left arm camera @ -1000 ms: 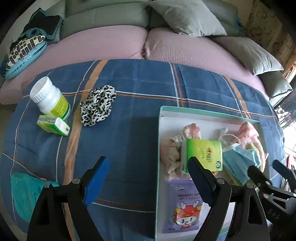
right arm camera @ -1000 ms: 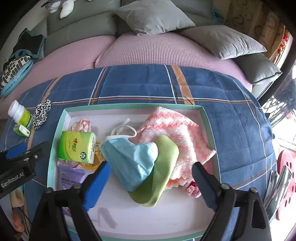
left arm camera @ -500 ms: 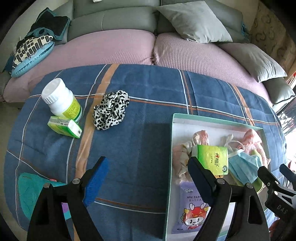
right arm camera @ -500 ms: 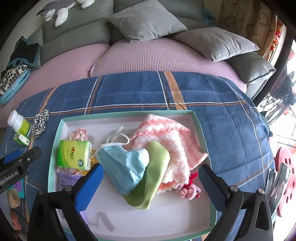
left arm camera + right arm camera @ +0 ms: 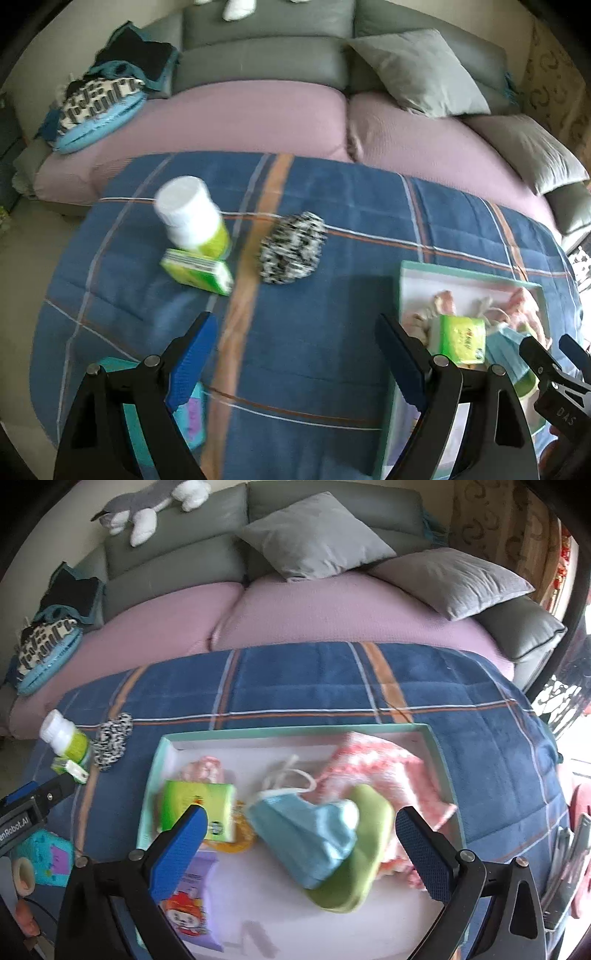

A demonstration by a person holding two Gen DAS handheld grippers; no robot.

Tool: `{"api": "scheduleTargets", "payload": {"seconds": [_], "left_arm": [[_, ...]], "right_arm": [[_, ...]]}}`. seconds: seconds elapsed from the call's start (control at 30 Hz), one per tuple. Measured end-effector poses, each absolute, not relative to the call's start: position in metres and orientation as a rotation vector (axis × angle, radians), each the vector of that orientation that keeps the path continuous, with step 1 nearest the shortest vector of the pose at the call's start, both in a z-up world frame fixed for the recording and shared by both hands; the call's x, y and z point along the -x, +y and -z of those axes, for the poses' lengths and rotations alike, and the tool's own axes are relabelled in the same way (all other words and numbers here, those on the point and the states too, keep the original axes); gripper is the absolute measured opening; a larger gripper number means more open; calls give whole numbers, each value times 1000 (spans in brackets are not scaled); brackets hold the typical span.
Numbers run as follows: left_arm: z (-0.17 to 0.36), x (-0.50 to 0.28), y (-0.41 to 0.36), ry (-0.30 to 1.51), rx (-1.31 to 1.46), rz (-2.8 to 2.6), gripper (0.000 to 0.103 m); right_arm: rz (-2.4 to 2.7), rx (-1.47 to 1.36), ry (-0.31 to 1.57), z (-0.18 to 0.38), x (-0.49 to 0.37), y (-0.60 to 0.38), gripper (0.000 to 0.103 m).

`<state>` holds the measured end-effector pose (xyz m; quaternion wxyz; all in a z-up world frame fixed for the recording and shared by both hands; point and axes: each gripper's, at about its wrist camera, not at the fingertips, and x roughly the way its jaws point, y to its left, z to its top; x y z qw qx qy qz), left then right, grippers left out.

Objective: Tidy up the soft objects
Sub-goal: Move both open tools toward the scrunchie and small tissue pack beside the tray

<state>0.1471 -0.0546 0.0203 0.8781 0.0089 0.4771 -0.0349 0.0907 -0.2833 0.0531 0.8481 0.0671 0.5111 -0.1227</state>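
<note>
A black-and-white spotted scrunchie (image 5: 292, 249) (image 5: 112, 739) lies on the blue plaid blanket, ahead of my left gripper (image 5: 295, 350), which hangs open and empty over the cloth. To the right stands a shallow tray (image 5: 404, 275) (image 5: 295, 734) with a mint rim. In it lie a blue face mask (image 5: 314, 834), a green cloth (image 5: 364, 853), a pink knitted piece (image 5: 380, 768), a green tissue pack (image 5: 199, 806) and a purple wipes pack (image 5: 192, 897). My right gripper (image 5: 301, 843) hovers open above the mask, holding nothing.
A white bottle with a green label (image 5: 192, 218) and a small green box (image 5: 197, 273) stand left of the scrunchie. A teal item (image 5: 184, 417) lies under my left fingers. Behind the blanket is a sofa with pink seats (image 5: 258, 114) and grey cushions (image 5: 314, 535).
The left gripper has drawn leftward and up, away from the tray, so the scrunchie and bottle now sit nearer the middle of its view. The right gripper lifted slightly over the tray.
</note>
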Motion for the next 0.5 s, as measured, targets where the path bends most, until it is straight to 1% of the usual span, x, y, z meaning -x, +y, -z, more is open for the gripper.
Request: {"api": "scheduleTargets", "payload": {"seconds": [0.5], "left_arm": [[-31,-148,35,956,121,-116,88]], "right_arm": [[191,-109,1032,-61,-98,-247,103]]}}
